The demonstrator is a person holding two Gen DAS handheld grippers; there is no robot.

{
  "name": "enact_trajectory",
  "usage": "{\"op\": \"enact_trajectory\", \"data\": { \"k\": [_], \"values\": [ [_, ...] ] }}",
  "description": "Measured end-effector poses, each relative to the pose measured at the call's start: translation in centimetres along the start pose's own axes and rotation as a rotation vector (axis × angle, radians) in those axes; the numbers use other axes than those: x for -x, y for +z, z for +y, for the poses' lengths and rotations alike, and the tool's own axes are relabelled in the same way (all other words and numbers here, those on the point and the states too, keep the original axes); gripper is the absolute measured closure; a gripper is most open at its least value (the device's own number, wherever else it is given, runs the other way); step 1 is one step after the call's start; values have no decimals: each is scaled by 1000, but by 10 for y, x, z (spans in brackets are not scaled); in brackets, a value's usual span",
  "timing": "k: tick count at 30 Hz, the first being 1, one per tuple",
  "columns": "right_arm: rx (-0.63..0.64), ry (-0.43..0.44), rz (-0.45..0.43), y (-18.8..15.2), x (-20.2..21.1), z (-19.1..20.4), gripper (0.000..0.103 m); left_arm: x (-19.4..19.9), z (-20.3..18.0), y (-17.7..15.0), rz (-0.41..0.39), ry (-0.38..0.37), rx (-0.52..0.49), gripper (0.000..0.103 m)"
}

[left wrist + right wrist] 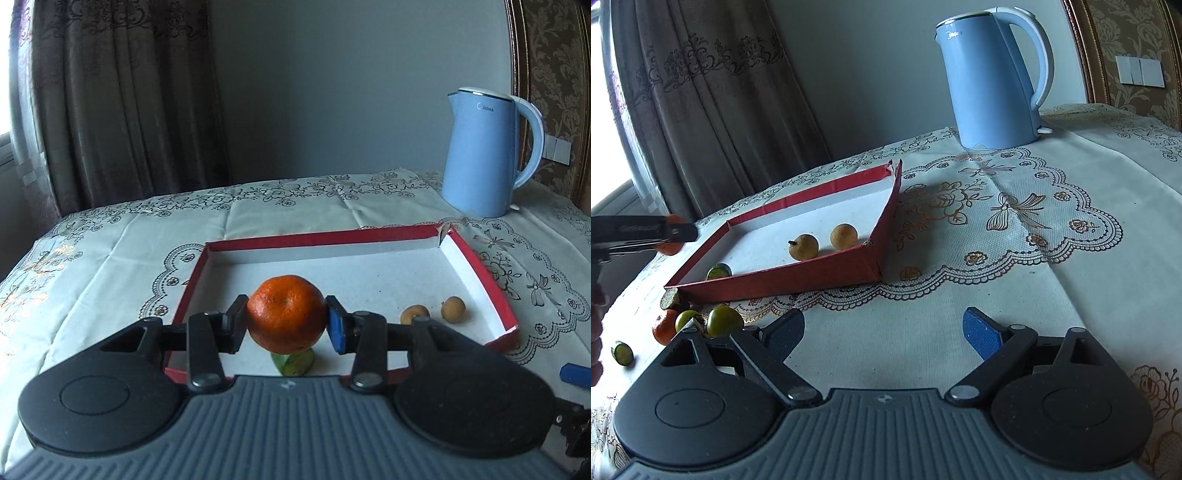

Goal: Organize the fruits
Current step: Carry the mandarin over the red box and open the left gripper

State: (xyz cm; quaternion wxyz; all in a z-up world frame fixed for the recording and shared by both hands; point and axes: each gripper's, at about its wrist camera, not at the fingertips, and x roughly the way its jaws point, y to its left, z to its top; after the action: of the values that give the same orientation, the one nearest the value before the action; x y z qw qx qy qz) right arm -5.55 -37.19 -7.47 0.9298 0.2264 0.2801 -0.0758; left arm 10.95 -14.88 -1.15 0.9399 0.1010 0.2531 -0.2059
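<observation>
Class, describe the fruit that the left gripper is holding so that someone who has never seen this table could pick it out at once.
Find the shallow red-rimmed tray in front of the blue kettle on the lace tablecloth. Above the tray's near left part, the left gripper is shut on an orange mandarin. It is far bigger and brighter than the two small tan round fruits lying in the tray, and it alone is held up.

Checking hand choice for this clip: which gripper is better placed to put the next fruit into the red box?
Left. The left gripper already clamps the orange over the red box; it probably only has to lower and release. The right gripper is open, empty, outside the box.
</observation>
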Motion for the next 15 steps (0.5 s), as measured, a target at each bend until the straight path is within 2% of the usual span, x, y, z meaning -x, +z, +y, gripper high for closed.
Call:
{"op": "enact_trajectory", "data": {
  "k": [6, 15],
  "values": [
    [-32, 19, -10, 1, 0, -5, 10, -37, -26, 9, 40, 0, -23, 63],
    [-46, 30, -15, 1, 1, -7, 10, -75, -35, -2, 113, -3, -33, 63]
  ]
}}
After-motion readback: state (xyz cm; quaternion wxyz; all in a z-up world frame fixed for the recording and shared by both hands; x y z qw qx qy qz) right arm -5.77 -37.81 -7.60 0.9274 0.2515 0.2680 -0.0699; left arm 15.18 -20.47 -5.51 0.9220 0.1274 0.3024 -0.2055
